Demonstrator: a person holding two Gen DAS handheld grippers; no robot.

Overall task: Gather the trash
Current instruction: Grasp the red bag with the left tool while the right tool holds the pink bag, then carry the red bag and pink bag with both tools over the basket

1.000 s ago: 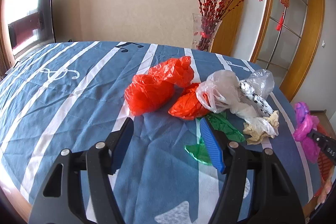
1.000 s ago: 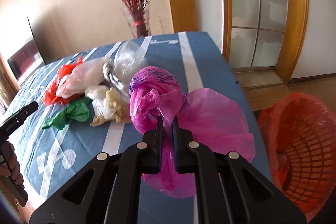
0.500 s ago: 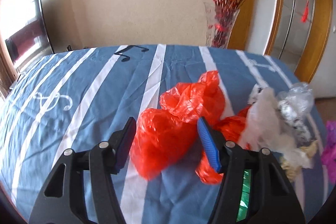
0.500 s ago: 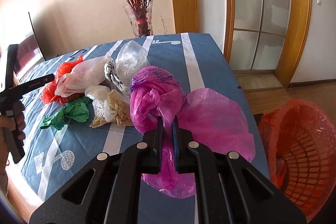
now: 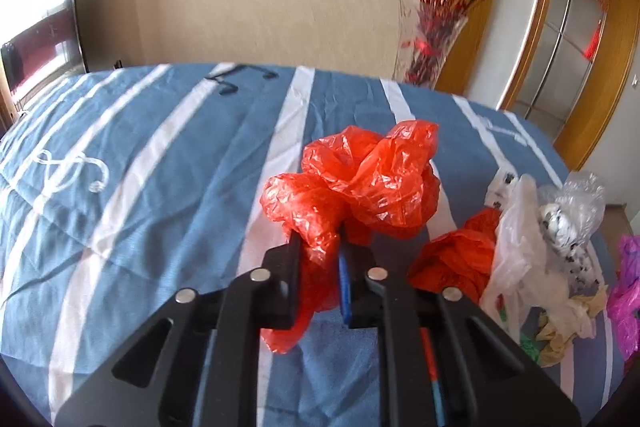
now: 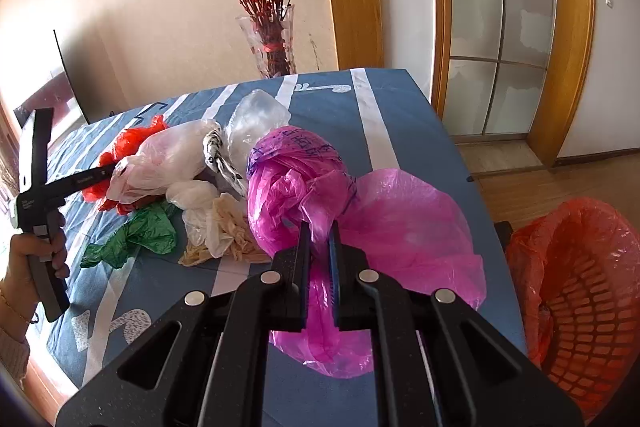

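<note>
My left gripper is shut on a crumpled red plastic bag on the blue striped tablecloth. My right gripper is shut on a pink plastic bag near the table's right edge. A pile of trash lies between them: a second red bag, a white bag, a clear bag, a green bag and beige wrappers. The left gripper also shows in the right wrist view, held by a hand.
An orange mesh trash basket lined with a red bag stands on the floor right of the table. A glass vase with red branches stands behind the table. A TV is at the left.
My left gripper moved forward over the red bag and closed on it. My right gripper stays shut on the pink bag, with little movement.
</note>
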